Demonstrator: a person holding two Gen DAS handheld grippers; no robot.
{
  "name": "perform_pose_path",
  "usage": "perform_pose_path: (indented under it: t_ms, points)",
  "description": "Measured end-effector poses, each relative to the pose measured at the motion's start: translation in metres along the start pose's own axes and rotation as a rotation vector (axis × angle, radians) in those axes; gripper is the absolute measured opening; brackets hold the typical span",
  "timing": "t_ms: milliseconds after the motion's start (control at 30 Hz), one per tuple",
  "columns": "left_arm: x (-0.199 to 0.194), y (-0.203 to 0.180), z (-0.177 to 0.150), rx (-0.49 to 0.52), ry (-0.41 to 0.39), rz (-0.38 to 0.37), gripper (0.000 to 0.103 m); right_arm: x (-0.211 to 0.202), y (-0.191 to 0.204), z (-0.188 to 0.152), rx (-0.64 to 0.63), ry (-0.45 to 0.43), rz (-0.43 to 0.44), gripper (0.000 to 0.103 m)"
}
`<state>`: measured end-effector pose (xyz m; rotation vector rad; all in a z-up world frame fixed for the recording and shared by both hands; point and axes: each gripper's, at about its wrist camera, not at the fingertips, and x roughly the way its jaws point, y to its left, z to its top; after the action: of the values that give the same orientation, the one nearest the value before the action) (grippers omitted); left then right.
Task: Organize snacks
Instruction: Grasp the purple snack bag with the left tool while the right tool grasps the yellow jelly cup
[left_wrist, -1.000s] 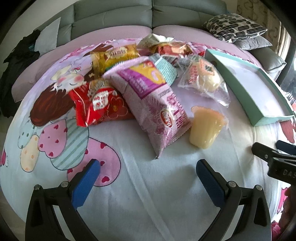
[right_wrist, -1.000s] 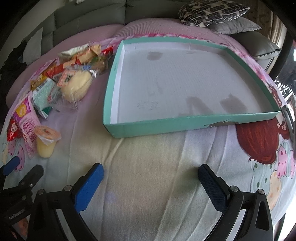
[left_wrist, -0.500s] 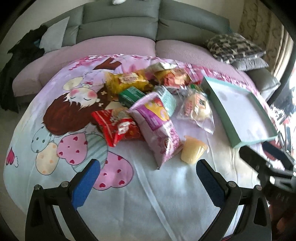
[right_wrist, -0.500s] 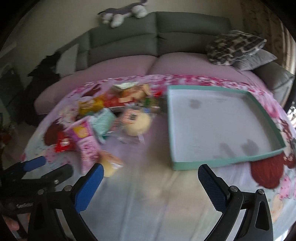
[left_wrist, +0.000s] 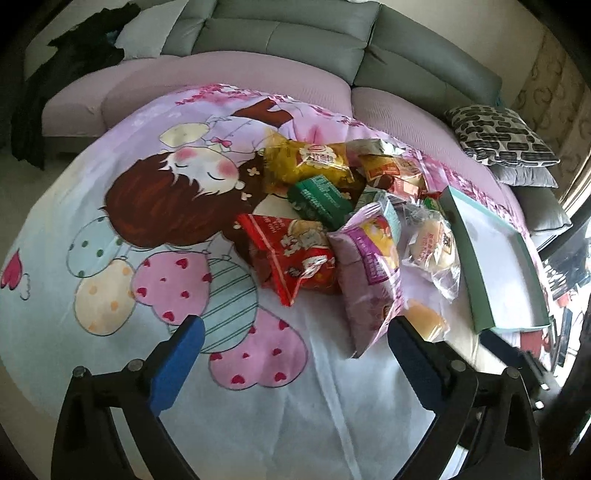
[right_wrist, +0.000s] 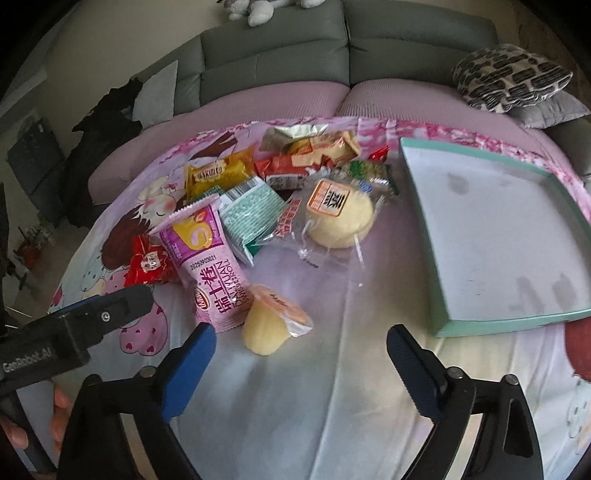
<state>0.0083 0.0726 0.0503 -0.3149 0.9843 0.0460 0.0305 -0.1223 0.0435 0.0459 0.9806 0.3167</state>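
A heap of snacks lies on a cartoon-print sheet. It holds a pink roll packet (right_wrist: 207, 258) (left_wrist: 369, 273), a red bag (left_wrist: 295, 258), a yellow bag (left_wrist: 310, 162), a green packet (right_wrist: 251, 214) and a wrapped bun (right_wrist: 340, 218) (left_wrist: 428, 243). A yellow jelly cup (right_wrist: 271, 319) (left_wrist: 424, 321) lies on its side nearest me. To the right rests a teal-rimmed tray (right_wrist: 498, 325) (left_wrist: 480, 288) with nothing in it. My right gripper (right_wrist: 301, 356) hangs just short of the jelly cup, jaws closing with nothing between them. My left gripper (left_wrist: 291, 347) is open over bare sheet before the heap.
A grey sofa (right_wrist: 273, 55) with pink seat cushions backs the sheet. A patterned pillow (right_wrist: 509, 77) lies at the far right, dark clothing (left_wrist: 74, 62) at the far left. A hand (right_wrist: 59, 417) holds the left gripper's handle at the lower left of the right wrist view.
Both grippers have pulled back and turned, so more of the sofa shows. The right view swung left from the tray to the snack heap, and its jaws have narrowed a little.
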Motion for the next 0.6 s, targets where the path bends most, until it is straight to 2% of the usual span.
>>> perform_pose_path:
  t_ms: [67, 167, 267, 400, 600]
  points:
    - [0.005, -0.004, 0.003, -0.004, 0.012, -0.017, 0.098, 0.004, -0.001, 0.000, 0.014, 0.007, 0.013, 0.085]
    - [0.013, -0.009, 0.007, -0.018, 0.039, -0.051, 0.083, 0.010, -0.004, 0.001, 0.039, 0.015, 0.032, 0.080]
    - [0.023, -0.016, 0.011, -0.037, 0.072, -0.078, 0.082, 0.014, -0.008, 0.003, 0.062, 0.021, 0.055, 0.075]
    - [0.032, -0.024, 0.012, -0.046, 0.100, -0.096, 0.074, 0.019, -0.011, 0.002, 0.084, 0.026, 0.067, 0.069]
    - [0.050, -0.031, 0.013, -0.094, 0.157, -0.127, 0.064, 0.023, -0.013, 0.004, 0.105, 0.020, 0.092, 0.067]
